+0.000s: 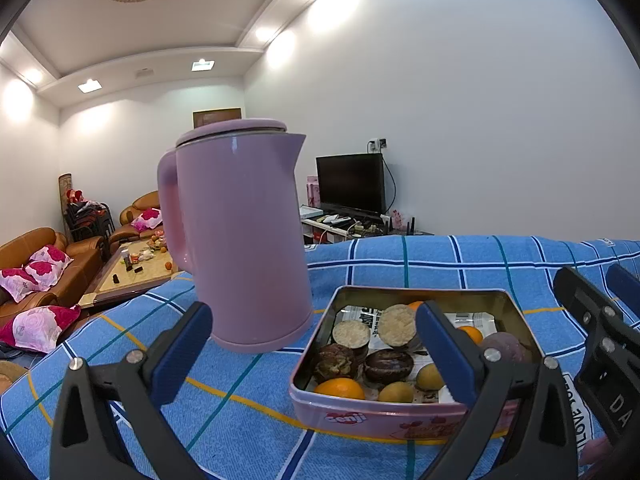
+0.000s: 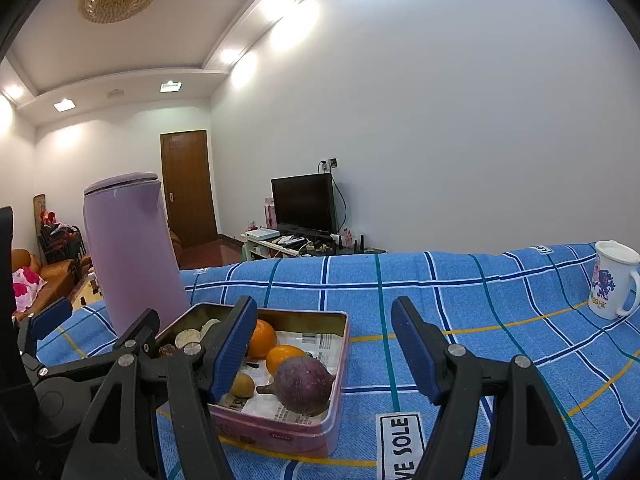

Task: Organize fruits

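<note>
A pink tin box (image 1: 384,420) sits on the blue checked cloth and holds fruit: oranges (image 1: 339,388), small yellow fruits (image 1: 396,392), dark mangosteens (image 1: 388,364) and a purple dragon-fruit-like one (image 2: 304,384). It also shows in the right wrist view (image 2: 320,436). My left gripper (image 1: 316,356) is open and empty, just in front of and above the tin's left side. My right gripper (image 2: 324,352) is open and empty, over the tin's right edge. It shows at the right edge of the left wrist view (image 1: 592,320).
A tall lilac kettle (image 1: 240,240) stands close behind the tin on the left, also in the right wrist view (image 2: 132,256). A white mug (image 2: 612,280) stands at the far right of the cloth. Sofas and a coffee table (image 1: 132,268) lie beyond the table's left edge.
</note>
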Motion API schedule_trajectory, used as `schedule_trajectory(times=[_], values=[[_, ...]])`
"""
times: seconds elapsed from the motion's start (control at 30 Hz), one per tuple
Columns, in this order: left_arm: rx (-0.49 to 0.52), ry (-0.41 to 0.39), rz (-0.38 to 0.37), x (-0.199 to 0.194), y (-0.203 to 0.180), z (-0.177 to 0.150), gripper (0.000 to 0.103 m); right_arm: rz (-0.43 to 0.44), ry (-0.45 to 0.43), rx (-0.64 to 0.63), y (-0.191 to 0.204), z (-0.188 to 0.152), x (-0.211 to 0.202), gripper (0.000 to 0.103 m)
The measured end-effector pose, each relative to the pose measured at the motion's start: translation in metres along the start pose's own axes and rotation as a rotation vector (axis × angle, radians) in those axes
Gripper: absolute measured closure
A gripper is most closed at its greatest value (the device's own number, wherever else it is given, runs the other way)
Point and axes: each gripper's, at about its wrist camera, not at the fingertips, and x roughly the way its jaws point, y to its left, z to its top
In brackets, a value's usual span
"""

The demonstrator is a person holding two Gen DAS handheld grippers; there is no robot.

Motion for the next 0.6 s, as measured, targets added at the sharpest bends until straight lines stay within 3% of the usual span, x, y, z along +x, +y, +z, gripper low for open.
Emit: schedule_trajectory(times=[0.6], values=[[-0.014, 0.012, 0.003, 0.0035, 0.0012, -0.0009, 0.000, 0.000, 0.000, 0.000, -0.0003, 0.0001, -0.0004, 0.032]])
